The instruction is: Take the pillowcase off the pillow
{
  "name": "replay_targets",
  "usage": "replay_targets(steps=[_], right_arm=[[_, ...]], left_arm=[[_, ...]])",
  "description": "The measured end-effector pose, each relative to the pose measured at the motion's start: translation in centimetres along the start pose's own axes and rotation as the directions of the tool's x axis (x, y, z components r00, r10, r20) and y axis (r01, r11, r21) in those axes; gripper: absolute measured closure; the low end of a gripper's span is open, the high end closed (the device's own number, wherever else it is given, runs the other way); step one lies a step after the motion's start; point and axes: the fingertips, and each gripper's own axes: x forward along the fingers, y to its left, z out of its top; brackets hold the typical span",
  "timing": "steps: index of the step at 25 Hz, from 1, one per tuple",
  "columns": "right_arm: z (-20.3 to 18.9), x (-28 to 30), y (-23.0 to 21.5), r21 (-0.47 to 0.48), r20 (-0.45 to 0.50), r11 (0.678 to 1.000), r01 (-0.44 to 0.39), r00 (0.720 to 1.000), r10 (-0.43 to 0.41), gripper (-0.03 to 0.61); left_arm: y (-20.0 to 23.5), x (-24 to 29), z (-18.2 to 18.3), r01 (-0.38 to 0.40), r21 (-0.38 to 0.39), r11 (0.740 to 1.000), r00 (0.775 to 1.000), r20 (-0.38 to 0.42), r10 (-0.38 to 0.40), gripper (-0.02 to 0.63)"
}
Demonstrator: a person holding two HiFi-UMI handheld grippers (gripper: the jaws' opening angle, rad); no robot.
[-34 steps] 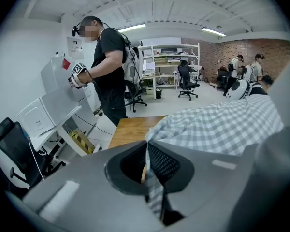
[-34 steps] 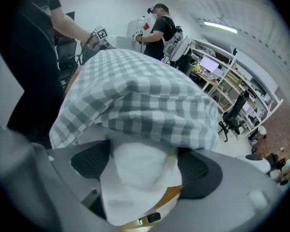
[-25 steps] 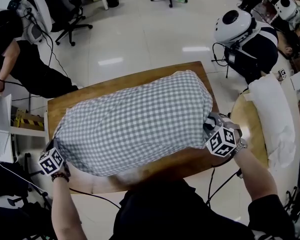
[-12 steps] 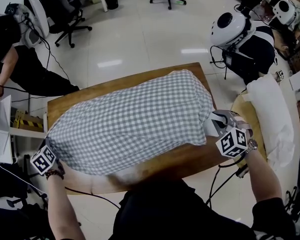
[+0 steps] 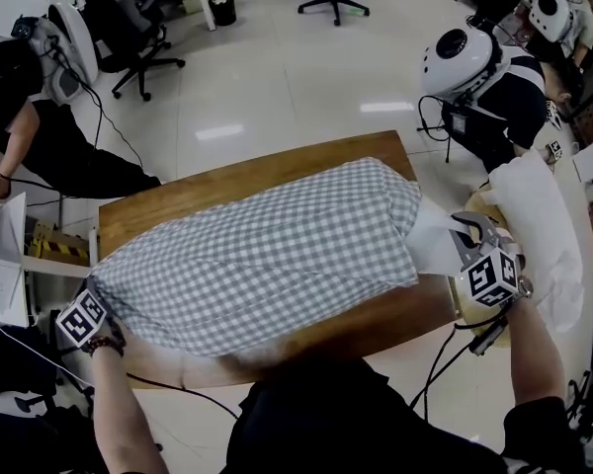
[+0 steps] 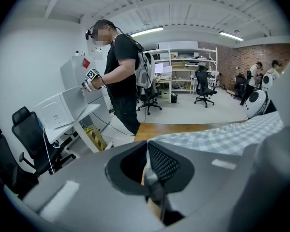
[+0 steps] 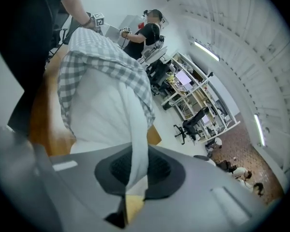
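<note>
Gingham pillowcase (image 5: 267, 255) lying across wooden counter (image 5: 178, 200), centre of head view. At lower left, left tongs (image 5: 97, 289) closed tight on pillowcase corner. At right edge, right tongs (image 5: 459, 235) clamped on white pillow (image 5: 437, 247) corner protruding from pillowcase's open end.

pillow (image 5: 437, 240) mostly hidden inside pillowcase (image 5: 267, 255); table (image 5: 208, 181) largely covered, near edge behind person (image 5: 316, 423).

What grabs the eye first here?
A grey checked pillowcase sprawls across the wooden table. At its right end the white pillow pokes out, a fold of it pinched in the right tongs. The left tongs are shut on the pillowcase's left corner.
</note>
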Motion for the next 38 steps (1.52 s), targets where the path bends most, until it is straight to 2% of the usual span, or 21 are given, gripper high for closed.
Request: replay_targets(steps=[9, 12, 17, 19, 22, 24, 26, 27, 30, 33, 34, 37, 38], right_arm=[[-3.4, -0.4, -0.8, 0.088, -0.038, 0.996, 0.018, 0.999, -0.015, 0.563], [-5.3, -0.5, -1.4, 0.117, -0.051, 0.993, 0.023, 0.999, -0.017, 0.563], [-5.9, 0.4, -0.9, 0.134, -0.038, 0.988, -0.079, 0.996, 0.085, 0.561], [-6.3, -0.5, -1.2, 0.135, -0.036, 0.984, -0.114, 0.992, 0.12, 0.555], [-5.9, -1.2, -0.5, 0.147, -0.047, 0.979, -0.144, 0.987, 0.152, 0.511], [-4.9, -0.8, 0.3, 0.184, -0.027, 0.964, -0.193, 0.979, 0.202, 0.417], [-3.6, -1.3, 0.2, 0.257, 0.013, 0.93, -0.264, 0.963, 0.27, 0.306], [-3.0, -2.0, -0.2, 0.301, 0.034, 0.905, -0.299, 0.952, 0.304, 0.279], [-1.4, -3.7, -2.4, 0.433, 0.09, 0.817, -0.381, 0.92, 0.381, 0.224], [-0.8, -3.7, -3.4, 0.503, 0.13, 0.748, -0.433, 0.893, 0.43, 0.212], [-0.5, -3.7, -3.2, 0.511, 0.148, 0.724, -0.464, 0.877, 0.457, 0.212], [2.0, -4.3, -2.0, 0.484, 0.261, 0.625, -0.613, 0.782, 0.565, 0.213], [3.0, -4.6, -2.3, 0.48, 0.297, 0.6, -0.64, 0.762, 0.576, 0.213]], left_arm=[[1.0, 0.7, -1.0, -0.01, -0.019, 1.0, 1.0, -0.008, 0.01, 0.601], [0.2, 0.7, -0.8, -0.01, -0.004, 1.0, 1.0, -0.01, 0.01, 0.604], [-1.4, -0.9, -1.7, -0.017, 0.026, 1.0, 1.0, -0.022, 0.018, 0.607], [-3.3, -0.8, -2.0, 0.008, 0.036, 0.999, 1.0, -0.02, -0.008, 0.607], [-5.7, 0.6, -1.7, 0.057, 0.081, 0.995, 0.998, -0.016, -0.056, 0.607], [-5.7, 1.1, -1.5, 0.066, 0.113, 0.991, 0.998, -0.012, -0.065, 0.607], [-5.9, 0.9, -1.4, 0.074, 0.14, 0.987, 0.997, 0.001, -0.075, 0.606], [-6.1, 0.7, -1.3, 0.078, 0.152, 0.985, 0.997, 0.009, -0.08, 0.606], [-7.0, -0.1, -0.7, 0.099, 0.185, 0.978, 0.994, 0.032, -0.107, 0.606], [-8.3, -0.7, -0.5, 0.138, 0.222, 0.965, 0.987, 0.044, -0.151, 0.606], [-8.9, -0.8, -0.5, 0.156, 0.239, 0.958, 0.984, 0.043, -0.171, 0.606], [-10.2, -1.2, -0.8, 0.201, 0.289, 0.936, 0.975, 0.034, -0.22, 0.604], [-10.5, -1.4, -0.9, 0.21, 0.299, 0.931, 0.973, 0.031, -0.23, 0.604]])
